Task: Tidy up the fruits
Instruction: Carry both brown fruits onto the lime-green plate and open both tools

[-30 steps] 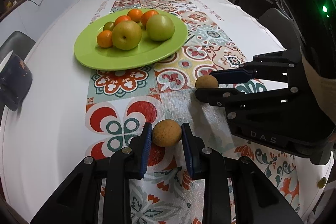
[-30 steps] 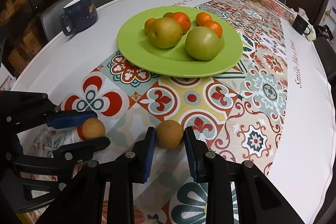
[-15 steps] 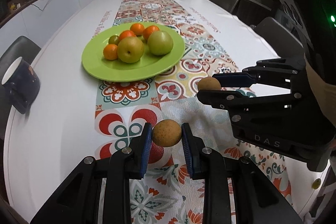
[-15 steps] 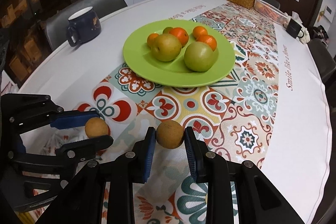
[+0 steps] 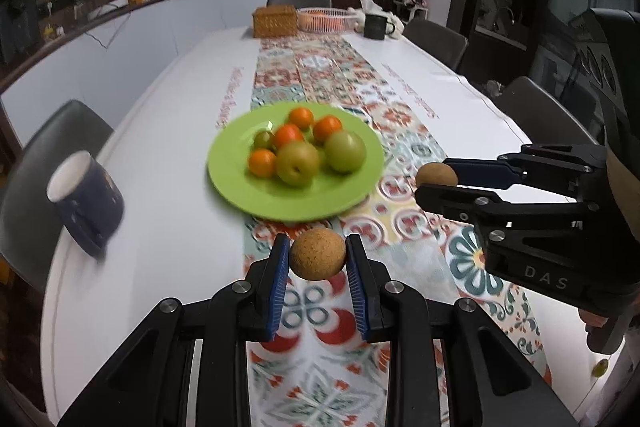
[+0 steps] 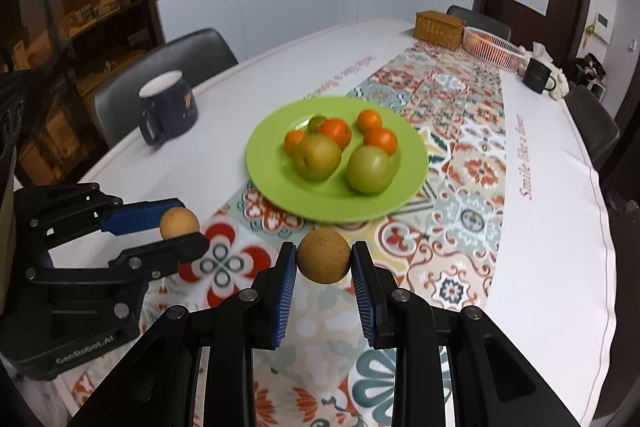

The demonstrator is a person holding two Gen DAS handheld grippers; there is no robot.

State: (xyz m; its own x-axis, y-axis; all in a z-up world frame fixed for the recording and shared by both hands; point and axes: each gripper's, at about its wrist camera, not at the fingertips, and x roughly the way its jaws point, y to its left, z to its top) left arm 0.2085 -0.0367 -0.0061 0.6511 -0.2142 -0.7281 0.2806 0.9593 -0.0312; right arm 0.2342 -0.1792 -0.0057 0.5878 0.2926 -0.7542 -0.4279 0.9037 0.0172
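Observation:
My left gripper point(image 5: 318, 259) is shut on a small round brown fruit point(image 5: 317, 254), held above the patterned runner. The right gripper point(image 6: 324, 263) is shut on a second brown fruit point(image 6: 323, 255), also lifted off the cloth. Each gripper shows in the other's view: the right one point(image 5: 436, 181) with its fruit point(image 5: 435, 175), the left one point(image 6: 182, 229) with its fruit point(image 6: 179, 222). Just beyond both sits a green plate point(image 5: 240, 187), also point(image 6: 264, 163), holding two green-yellow pears point(image 5: 298, 163) and several small oranges point(image 5: 300, 117).
A dark blue mug point(image 5: 86, 199), also point(image 6: 168, 107), stands left of the plate near the table edge. At the far end are a wicker box point(image 5: 275, 21), a pink basket point(image 5: 326, 19) and a black mug point(image 5: 376, 25). Grey chairs line both sides.
Both grippers have risen off the table with their brown fruits and tipped up, so the plate now sits lower and closer to the fingertips in each view.

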